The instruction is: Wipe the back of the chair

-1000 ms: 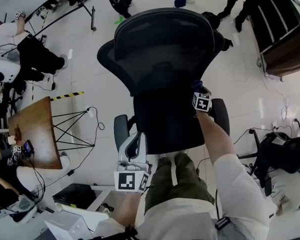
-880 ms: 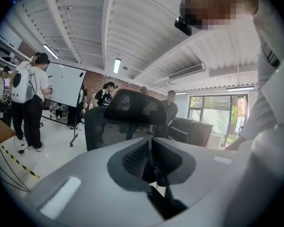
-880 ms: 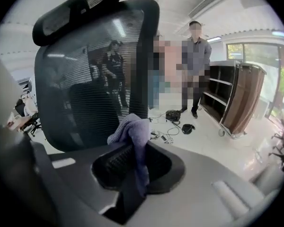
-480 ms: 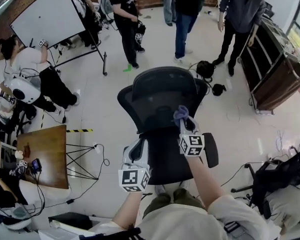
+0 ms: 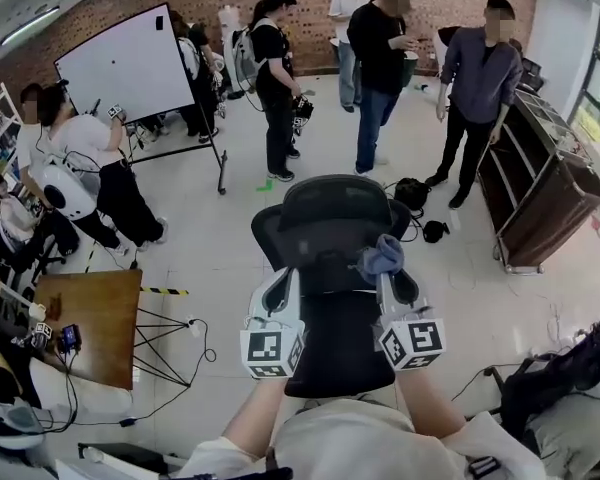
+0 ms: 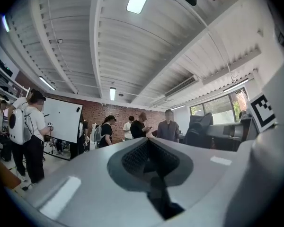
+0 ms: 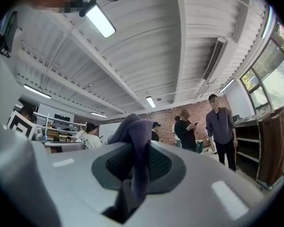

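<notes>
Two grippers are up in front of the person, both over the black mesh chair (image 5: 325,223). Left gripper (image 5: 280,278): jaws pressed together, nothing between them, only ceiling and room beyond the tips. Right gripper (image 5: 388,280): jaws clamped on a blue-grey cloth (image 5: 380,258), which bunches above the tips and hangs down through the gap between them. The chair back sits just ahead of and below both pairs of jaws, with its curved top edge beyond the tips. The seat shows between the two gripper bodies. From the head view the cloth overlaps the right part of the chair back; can't tell if it touches. Left jaws are near the right jaws, to their left, not touching. Far ahead of the jaws, several people (image 5: 380,48) stand by a brick wall. Well off to the left of the left jaws: whiteboard (image 5: 130,63), wooden table (image 5: 90,313). Right of the right jaws: dark wooden cabinet (image 5: 540,183). Bags (image 5: 412,193) lie on the floor beyond the chair.
</notes>
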The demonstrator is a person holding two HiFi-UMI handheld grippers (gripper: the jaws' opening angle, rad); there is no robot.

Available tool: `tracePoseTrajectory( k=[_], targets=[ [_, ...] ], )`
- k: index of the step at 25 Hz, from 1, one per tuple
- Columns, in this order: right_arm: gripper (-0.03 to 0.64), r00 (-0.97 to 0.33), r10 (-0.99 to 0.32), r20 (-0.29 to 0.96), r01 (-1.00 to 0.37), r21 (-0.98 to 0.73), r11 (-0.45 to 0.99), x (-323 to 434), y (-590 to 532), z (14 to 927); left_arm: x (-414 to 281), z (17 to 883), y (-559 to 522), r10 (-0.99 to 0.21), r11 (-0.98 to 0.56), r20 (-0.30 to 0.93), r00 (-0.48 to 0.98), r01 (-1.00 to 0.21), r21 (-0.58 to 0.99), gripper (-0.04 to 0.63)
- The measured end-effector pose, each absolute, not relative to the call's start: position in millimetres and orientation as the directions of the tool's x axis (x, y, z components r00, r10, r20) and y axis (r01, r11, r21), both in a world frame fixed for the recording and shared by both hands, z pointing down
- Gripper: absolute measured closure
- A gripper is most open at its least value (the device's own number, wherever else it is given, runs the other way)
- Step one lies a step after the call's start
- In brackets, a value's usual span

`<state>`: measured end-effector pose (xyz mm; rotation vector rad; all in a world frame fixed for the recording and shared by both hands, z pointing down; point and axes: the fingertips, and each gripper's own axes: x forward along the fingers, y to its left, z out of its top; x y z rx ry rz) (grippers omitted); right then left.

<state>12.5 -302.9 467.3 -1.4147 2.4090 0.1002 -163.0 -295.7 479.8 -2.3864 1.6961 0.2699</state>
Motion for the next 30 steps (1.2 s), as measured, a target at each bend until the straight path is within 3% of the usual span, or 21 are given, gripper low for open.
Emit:
tracePoseTrajectory(
  k=[15,24,30],
  targets=[
    [0.563,-0.475,-0.833,-0.286,-0.836,-0.150,0.528,-49.3,-224.3,476.4,-210.8,494.0,-238.4,-0.895,-0.370,-0.258,0.364,-0.929,-0.027,0.538],
    [0.564,-0.504,-0.795,-0.337,-0.808,-0.140,0.572,72.2,-13.1,503.3,-107.8,502.4,-20.9,-0.894,-0.312,-0.318,0.317,-0.948,-0.066,0.538],
    [0.565,-0.487,-0.804,-0.341,-0.805,-0.181,0.565,121.9,112.7,507.2,-66.7,521.5,106.3,-0.908,-0.330,-0.253,0.335,-0.942,-0.063,0.538]
  ],
)
